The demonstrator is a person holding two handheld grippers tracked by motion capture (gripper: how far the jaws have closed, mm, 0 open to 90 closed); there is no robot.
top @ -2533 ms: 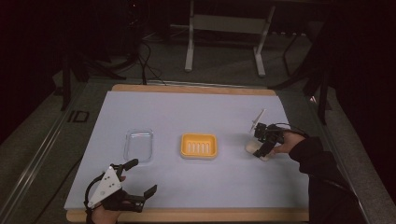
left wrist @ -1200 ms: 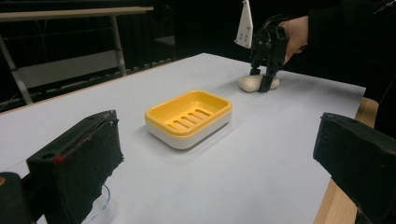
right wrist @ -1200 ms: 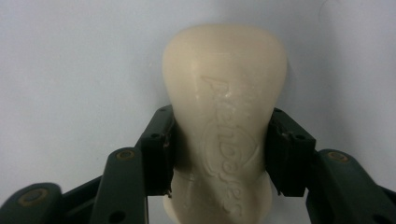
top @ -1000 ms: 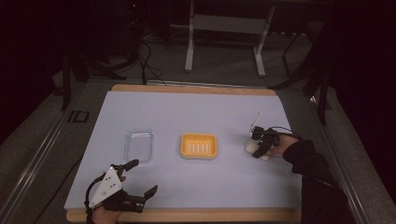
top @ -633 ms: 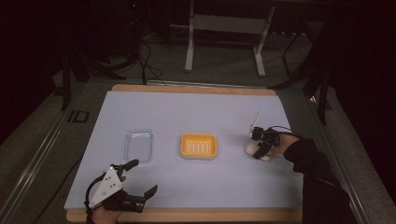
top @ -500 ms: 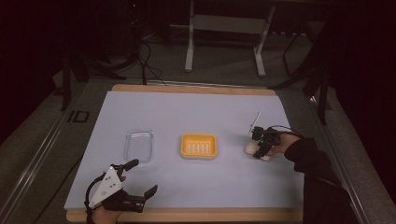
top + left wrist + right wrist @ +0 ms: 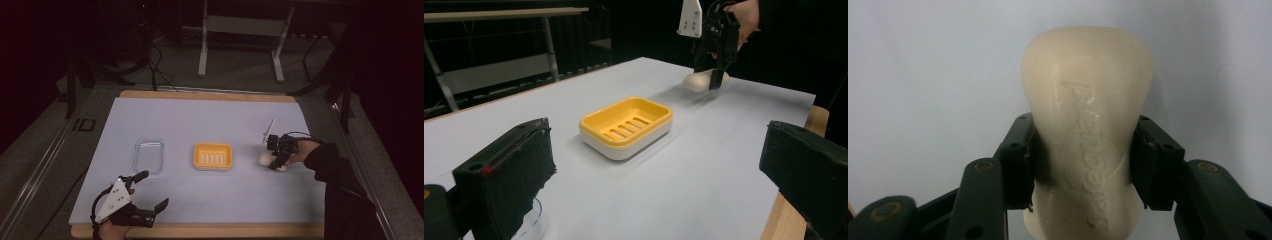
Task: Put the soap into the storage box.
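A cream bar of soap point(image 7: 1087, 125) with embossed lettering sits between the two black jaws of my right gripper point(image 7: 1083, 160), which press on its sides. In the high view that right gripper point(image 7: 276, 159) holds the soap point(image 7: 264, 159) at the table's right, just right of a yellow soap dish point(image 7: 213, 156). From the left gripper view the soap point(image 7: 698, 80) hangs just above the white surface, beyond the yellow dish point(image 7: 626, 126). My left gripper point(image 7: 146, 191) rests open at the near left edge with nothing between its jaws.
A clear plastic lid or tray point(image 7: 148, 155) lies left of the dish. The white table cover point(image 7: 210, 117) has a wooden edge point(image 7: 200, 231) at the front. Table legs and cables stand on the dark floor beyond.
My right gripper has shifted slightly left toward the dish with the soap. The left gripper has stayed in place.
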